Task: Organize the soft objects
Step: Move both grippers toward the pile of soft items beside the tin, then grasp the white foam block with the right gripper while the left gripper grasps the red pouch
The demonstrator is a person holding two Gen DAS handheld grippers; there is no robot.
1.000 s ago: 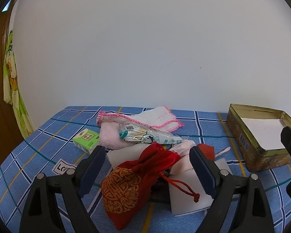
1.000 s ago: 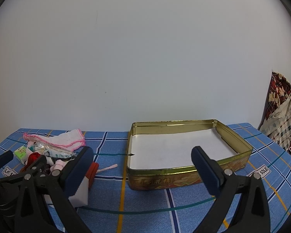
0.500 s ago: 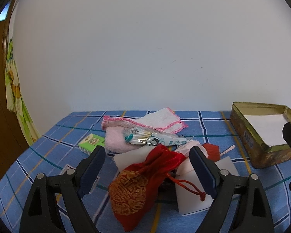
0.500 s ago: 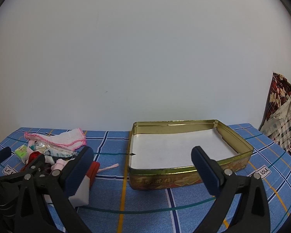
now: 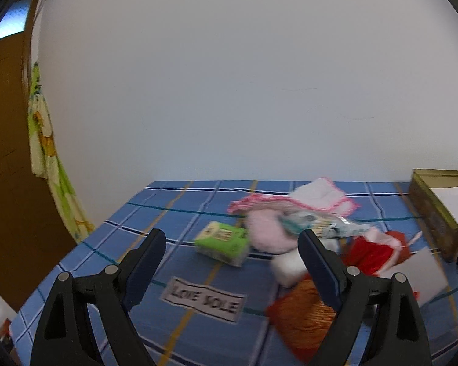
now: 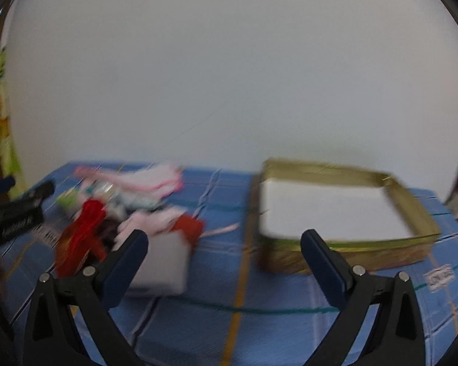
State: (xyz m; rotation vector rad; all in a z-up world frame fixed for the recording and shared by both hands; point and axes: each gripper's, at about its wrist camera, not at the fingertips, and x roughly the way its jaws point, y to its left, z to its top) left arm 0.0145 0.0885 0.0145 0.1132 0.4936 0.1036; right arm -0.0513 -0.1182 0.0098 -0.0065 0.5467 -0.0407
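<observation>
Label (image 5: pixel 204 299) on blue checked cloth (image 5: pixel 174 213) reads "LOVE SOLE". Left hand-held gripper (image 5: pixel 232 262) spread, holding nothing; right hand-held gripper (image 6: pixel 224 257) likewise. Green packet (image 5: pixel 223 242) writing blurred

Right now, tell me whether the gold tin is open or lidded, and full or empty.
Open and empty. The gold tin has no lid on it, and only its bare white floor shows inside; the soft pile lies outside, to its left.

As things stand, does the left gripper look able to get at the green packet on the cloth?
Probably yes. The left gripper is open, and the green packet lies ahead between its fingers' line, at the pile's left edge with bare blue cloth in front.
</observation>
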